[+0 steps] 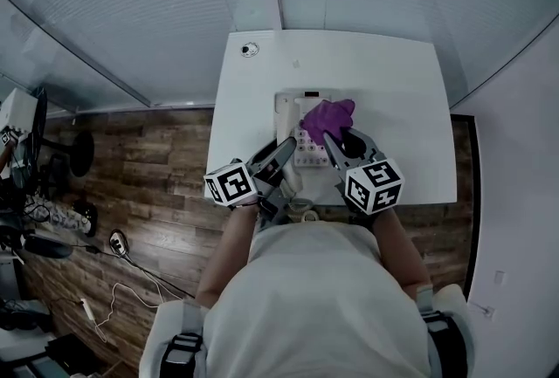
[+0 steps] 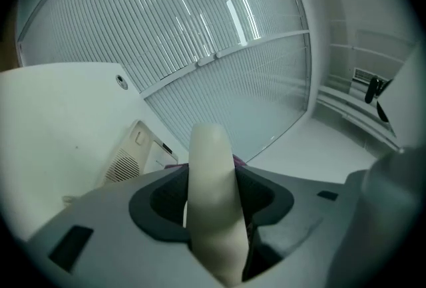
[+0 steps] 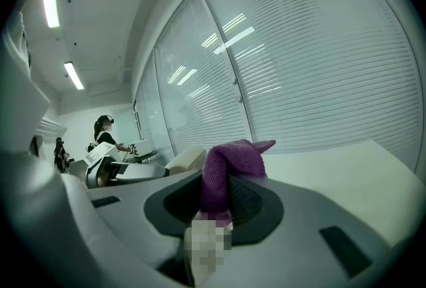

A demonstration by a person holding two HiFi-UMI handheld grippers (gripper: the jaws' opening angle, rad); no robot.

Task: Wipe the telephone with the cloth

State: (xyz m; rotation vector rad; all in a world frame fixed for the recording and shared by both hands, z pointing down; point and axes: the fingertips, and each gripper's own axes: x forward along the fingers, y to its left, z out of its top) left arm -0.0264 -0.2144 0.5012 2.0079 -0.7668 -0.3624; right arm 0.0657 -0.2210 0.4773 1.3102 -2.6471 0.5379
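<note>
Starting at your left, the left gripper (image 1: 281, 154) has its jaws closed on the cream handset (image 2: 210, 200), which rises upright between them. Beyond it, the telephone (image 1: 303, 110) rests near the middle of the white table (image 1: 393, 88), its keypad end towards you. Over the telephone's right side sits the purple cloth (image 1: 329, 116), bunched and touching the top of the set. Your right gripper (image 1: 339, 142) has that cloth pinched in its jaws, with a tuft sticking out past the tips; it stands just beside the left gripper.
</note>
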